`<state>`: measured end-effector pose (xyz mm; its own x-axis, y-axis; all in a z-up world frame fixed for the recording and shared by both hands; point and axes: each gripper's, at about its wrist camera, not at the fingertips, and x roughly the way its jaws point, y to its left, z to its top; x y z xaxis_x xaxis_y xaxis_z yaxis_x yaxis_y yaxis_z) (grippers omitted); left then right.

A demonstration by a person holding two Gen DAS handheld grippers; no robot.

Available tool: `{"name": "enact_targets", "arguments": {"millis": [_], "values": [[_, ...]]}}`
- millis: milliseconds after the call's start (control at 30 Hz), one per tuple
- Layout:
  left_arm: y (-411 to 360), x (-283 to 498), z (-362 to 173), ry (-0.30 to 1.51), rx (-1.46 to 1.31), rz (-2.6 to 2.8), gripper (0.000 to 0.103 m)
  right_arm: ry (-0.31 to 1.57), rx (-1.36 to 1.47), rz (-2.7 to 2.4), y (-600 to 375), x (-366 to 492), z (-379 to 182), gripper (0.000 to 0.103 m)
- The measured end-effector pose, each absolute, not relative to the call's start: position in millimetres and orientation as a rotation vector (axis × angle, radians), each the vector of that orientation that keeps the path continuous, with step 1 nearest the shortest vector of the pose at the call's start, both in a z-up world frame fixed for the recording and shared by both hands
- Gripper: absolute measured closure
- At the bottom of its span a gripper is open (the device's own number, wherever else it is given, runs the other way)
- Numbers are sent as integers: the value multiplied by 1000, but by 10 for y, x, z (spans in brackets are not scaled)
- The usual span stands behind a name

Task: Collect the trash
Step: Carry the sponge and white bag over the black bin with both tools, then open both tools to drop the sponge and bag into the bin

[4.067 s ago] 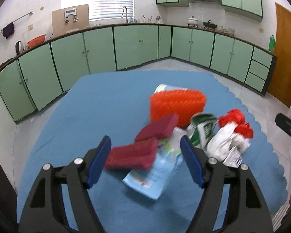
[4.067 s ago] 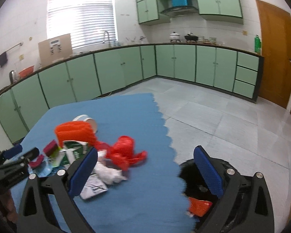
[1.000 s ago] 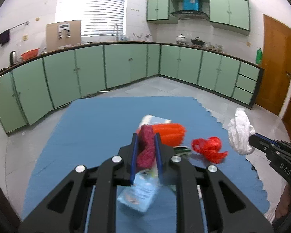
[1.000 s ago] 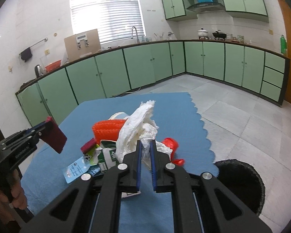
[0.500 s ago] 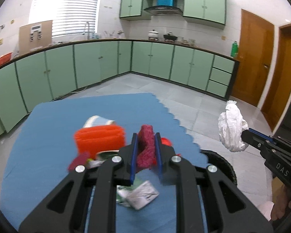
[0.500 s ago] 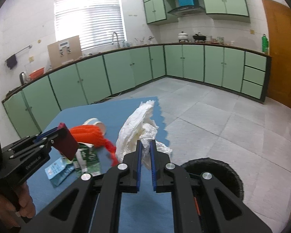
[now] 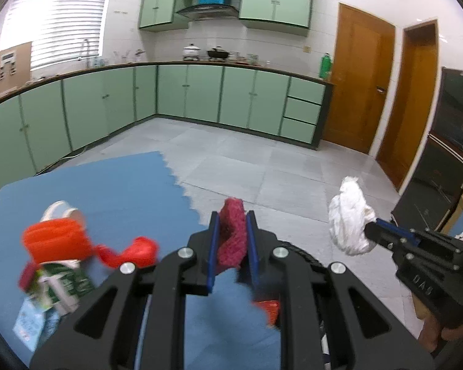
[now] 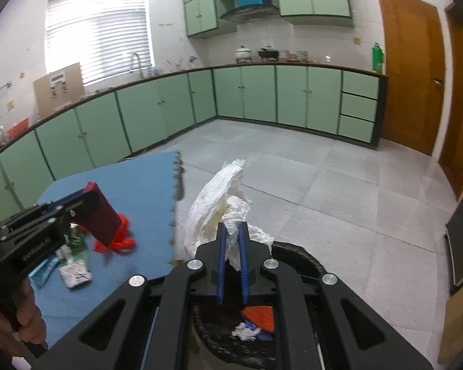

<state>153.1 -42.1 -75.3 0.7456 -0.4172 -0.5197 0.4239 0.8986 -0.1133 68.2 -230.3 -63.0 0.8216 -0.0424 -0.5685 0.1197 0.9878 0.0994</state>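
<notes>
The right hand-held gripper (image 8: 231,265), clamped on a white plastic bag (image 8: 219,203), hangs above the black bin (image 8: 305,262). The left hand-held gripper (image 7: 231,246) pinches a maroon sponge (image 7: 231,234) near the blue desk (image 7: 123,191) edge. Next, each likely needs releasing over the bin.

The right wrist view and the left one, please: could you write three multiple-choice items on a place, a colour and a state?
1. Where is the black trash bin?
A. on the blue table
B. on the floor under the right gripper
C. on the counter

2. What colour is the sponge in the left gripper?
A. dark red
B. yellow
C. green

3. What state is the right gripper in?
A. open, holding nothing
B. shut on nothing
C. shut on the white plastic bag

Answers: 1 B, the bin's rim shows on the tiles beside the blue table; 2 A, maroon foam sits between the fingers; 3 C, the bag rises from between the closed fingers.
</notes>
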Motion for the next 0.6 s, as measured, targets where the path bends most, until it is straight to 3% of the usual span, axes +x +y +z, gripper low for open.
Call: {"name": "enact_targets", "arguments": {"millis": [600], "values": [[-1568, 2084, -1328, 663, 31, -605, 87, 700, 180, -201, -3154, 927, -1265, 94]]}}
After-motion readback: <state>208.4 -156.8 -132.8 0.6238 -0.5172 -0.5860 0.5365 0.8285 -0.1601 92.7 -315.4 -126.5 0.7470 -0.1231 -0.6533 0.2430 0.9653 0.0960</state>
